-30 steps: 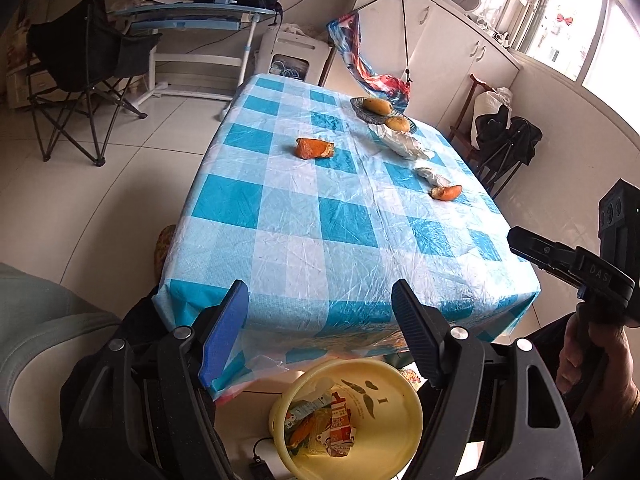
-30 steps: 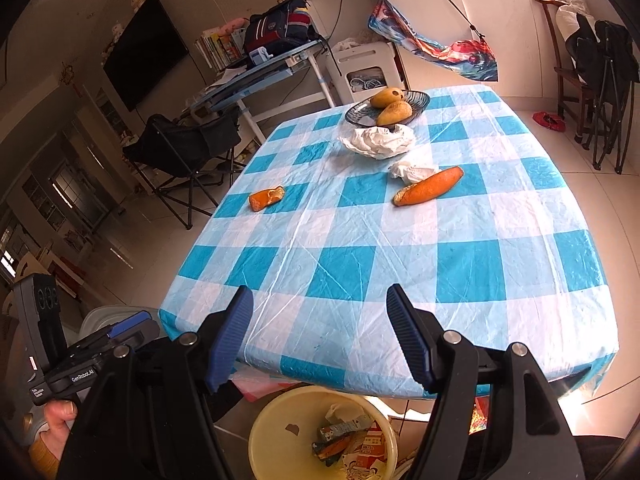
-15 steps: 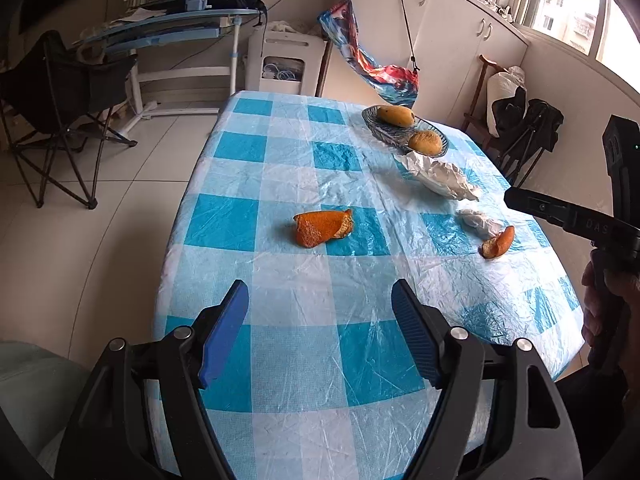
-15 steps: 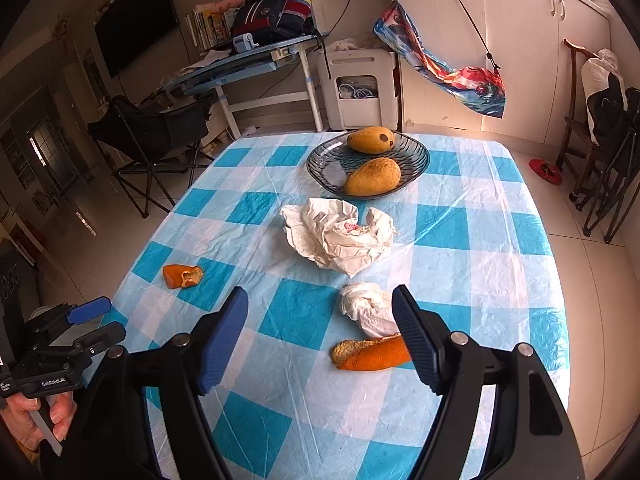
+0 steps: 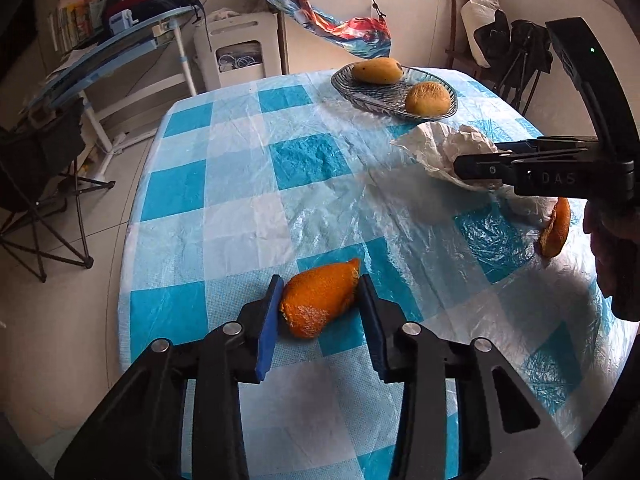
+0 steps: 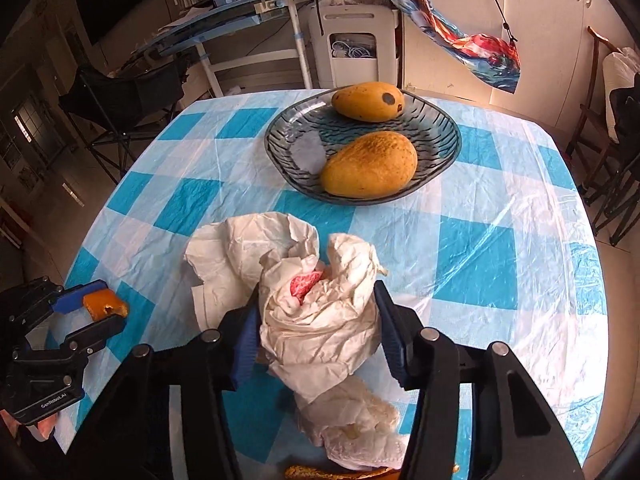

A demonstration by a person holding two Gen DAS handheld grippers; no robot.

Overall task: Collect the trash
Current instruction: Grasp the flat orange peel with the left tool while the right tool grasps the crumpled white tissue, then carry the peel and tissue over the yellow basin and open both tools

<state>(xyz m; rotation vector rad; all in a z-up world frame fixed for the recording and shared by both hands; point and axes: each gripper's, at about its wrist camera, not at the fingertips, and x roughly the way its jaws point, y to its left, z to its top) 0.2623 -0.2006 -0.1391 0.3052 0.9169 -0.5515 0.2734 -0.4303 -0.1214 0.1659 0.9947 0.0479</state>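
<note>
Step in hand: grasp two pieces of trash at once, one per hand-held gripper.

Left hand-held gripper (image 5: 320, 300): the peel (image 5: 318, 302) lies on the bench (image 5: 240, 216) at lower centre of the left wrist view, between the two blue pads. The pads stand at or just beside the peel's sides; firm contact cannot be confirmed, so treat the grasp as closing, not complete. Close until both pads bear on the peel, then lift straight up. The peel is likely soft and curved; squeeze across its widest part so it does not roll out.

Right hand-held gripper (image 6: 316, 332): the paper wad (image 6: 304, 292) sits at lower centre of the right wrist view, with the fingers astride its near lobe. Its jaws are released, not yet pinching. Take a deep bite of the crumpled bulk; a thin fold may tear or slip free. A second wad (image 6: 352, 428) and another peel (image 5: 556, 228) lie nearer the bench edge and remain to be collected. Keep clear of the dish (image 6: 280, 148) holding two mangoes (image 6: 370, 164), upper centre.

Change from the frame half a second earlier: both hand-held grippers have advanced over the bench and narrowed. Then the left one was wide open with the peel well ahead of it; the right one was wide open short of the paper.
</note>
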